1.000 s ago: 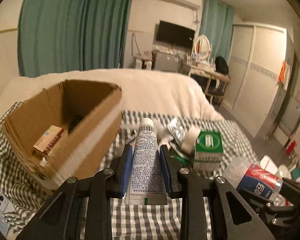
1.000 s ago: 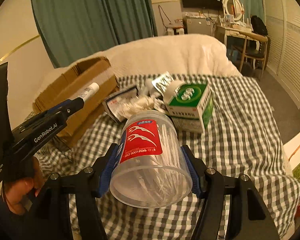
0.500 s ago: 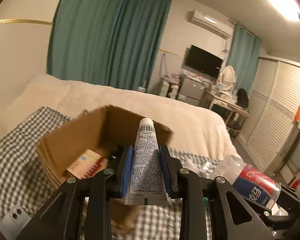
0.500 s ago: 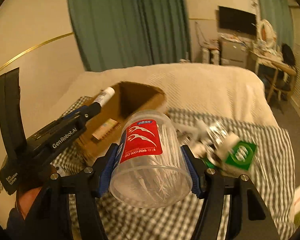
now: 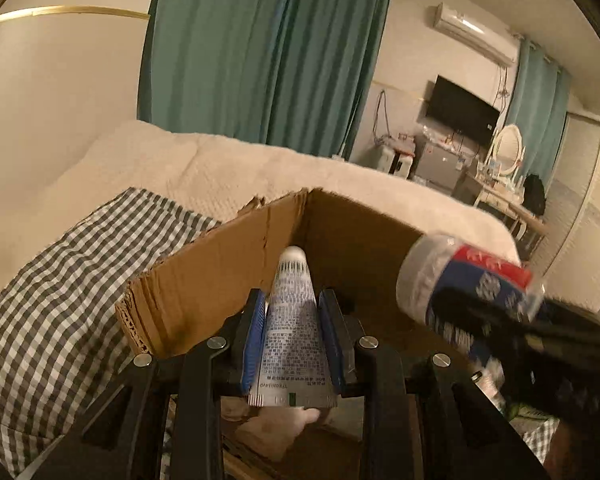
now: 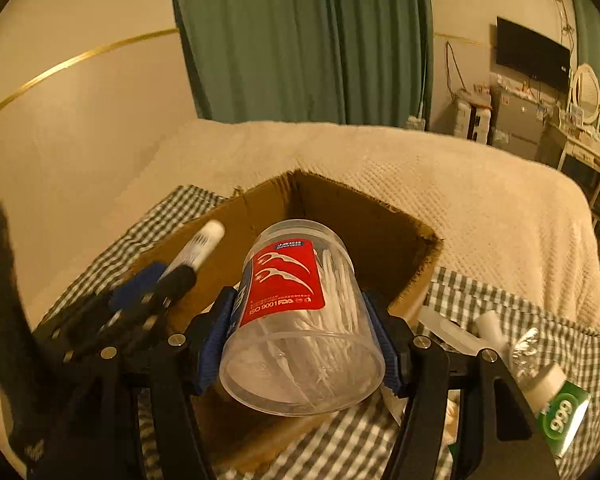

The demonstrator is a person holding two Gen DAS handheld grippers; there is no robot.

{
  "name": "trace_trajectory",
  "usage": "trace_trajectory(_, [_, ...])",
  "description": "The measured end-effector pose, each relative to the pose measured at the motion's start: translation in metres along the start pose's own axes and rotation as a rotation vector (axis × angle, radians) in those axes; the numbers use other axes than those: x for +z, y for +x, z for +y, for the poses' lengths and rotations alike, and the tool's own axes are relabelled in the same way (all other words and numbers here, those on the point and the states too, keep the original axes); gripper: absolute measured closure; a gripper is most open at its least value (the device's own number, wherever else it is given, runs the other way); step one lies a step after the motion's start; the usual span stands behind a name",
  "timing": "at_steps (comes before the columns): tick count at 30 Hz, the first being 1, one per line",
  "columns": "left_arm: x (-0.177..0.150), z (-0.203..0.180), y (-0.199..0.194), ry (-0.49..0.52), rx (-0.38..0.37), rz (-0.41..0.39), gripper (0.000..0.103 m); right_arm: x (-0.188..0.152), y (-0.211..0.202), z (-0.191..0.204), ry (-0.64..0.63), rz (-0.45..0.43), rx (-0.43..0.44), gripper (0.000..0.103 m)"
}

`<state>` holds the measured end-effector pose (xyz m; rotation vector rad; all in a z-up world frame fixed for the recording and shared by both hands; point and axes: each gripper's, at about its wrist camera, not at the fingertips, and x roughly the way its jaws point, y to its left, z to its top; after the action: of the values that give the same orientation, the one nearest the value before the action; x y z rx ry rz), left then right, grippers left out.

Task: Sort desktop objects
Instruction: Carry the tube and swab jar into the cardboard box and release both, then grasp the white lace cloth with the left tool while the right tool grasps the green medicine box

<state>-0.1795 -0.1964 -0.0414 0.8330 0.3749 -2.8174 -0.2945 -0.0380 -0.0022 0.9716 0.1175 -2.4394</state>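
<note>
Tube (image 5: 293, 322) clamped in left gripper (image 5: 293, 336), floss jar (image 6: 300, 320) in right gripper (image 6: 302, 344), above box (image 5: 220, 280).

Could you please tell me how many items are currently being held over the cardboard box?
2: a tube in the left gripper, a floss-pick jar in the right gripper.

Over the last second both grippers have swung away from the clutter on the checked cloth (image 6: 500, 312) toward the cardboard box (image 5: 204, 288). The left gripper (image 5: 292, 332), with the tube (image 5: 292, 328), has come from beside the box to over its open top, the near wall now close beneath it. The right gripper (image 6: 300, 340) with the clear jar (image 6: 300, 320) has followed, so the box fills the view behind the jar and the green carton (image 6: 560, 420) has slid to the right edge.
</note>
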Motion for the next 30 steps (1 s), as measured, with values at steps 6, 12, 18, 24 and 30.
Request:
trace_trajectory(6, [-0.009, -0.004, 0.004, 0.014, -0.008, 0.026, 0.030, 0.004, 0.001, -0.014, 0.069, -0.052, 0.004, 0.020])
trace_trajectory(12, [-0.006, -0.029, -0.038, 0.049, 0.009, -0.022, 0.013, -0.006, -0.066, -0.033, 0.113, -0.143, -0.046, 0.017])
trace_trajectory(18, [-0.022, -0.087, -0.085, 0.117, -0.056, -0.042, 0.005, -0.050, -0.150, -0.080, 0.184, -0.162, -0.176, 0.017])
trace_trajectory(24, [-0.062, -0.143, -0.090, 0.142, -0.154, 0.051, 0.001, -0.116, -0.204, -0.127, 0.263, -0.134, -0.318, 0.016])
trace_trajectory(30, [-0.115, -0.187, -0.070, 0.227, -0.178, 0.142, 0.001, -0.168, -0.203, -0.152, 0.315, -0.082, -0.400, 0.016])
